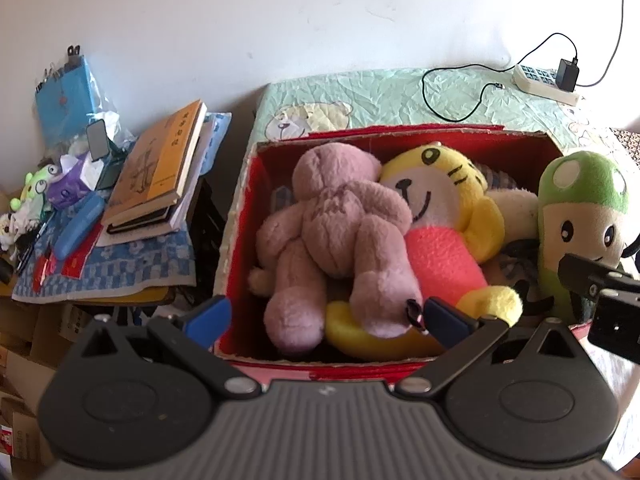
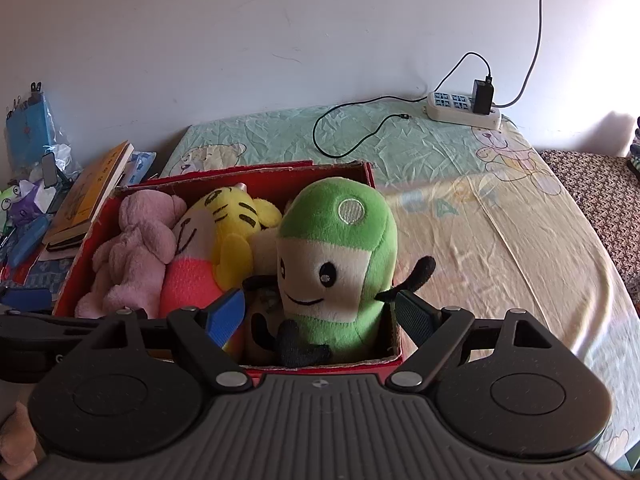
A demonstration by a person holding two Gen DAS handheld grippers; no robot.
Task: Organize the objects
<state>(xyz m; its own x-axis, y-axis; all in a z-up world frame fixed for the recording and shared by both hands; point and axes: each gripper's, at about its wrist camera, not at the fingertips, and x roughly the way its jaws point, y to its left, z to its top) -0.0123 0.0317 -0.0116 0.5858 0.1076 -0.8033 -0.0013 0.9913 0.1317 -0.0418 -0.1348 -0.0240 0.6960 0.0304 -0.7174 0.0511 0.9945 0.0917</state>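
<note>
A red cardboard box [image 1: 240,208] [image 2: 376,184] sits on the bed. In it lie a pink plush bear [image 1: 340,232] [image 2: 136,248] and a yellow tiger plush [image 1: 444,208] [image 2: 228,232]. A green mushroom plush [image 1: 580,216] [image 2: 336,256] stands upright in the box's right end. My left gripper [image 1: 326,316] is open over the box's near edge, around the bear's legs without pinching them. My right gripper [image 2: 320,312] is open, its jaws on either side of the green plush's lower body and apart from it.
A side table at left holds stacked books [image 1: 160,168] [image 2: 88,196], a blue pencil case [image 1: 78,226] and small clutter. A power strip [image 1: 546,82] [image 2: 464,110] with charger and black cable [image 2: 344,128] lies at the bed's far edge. The bedsheet [image 2: 500,232] spreads right of the box.
</note>
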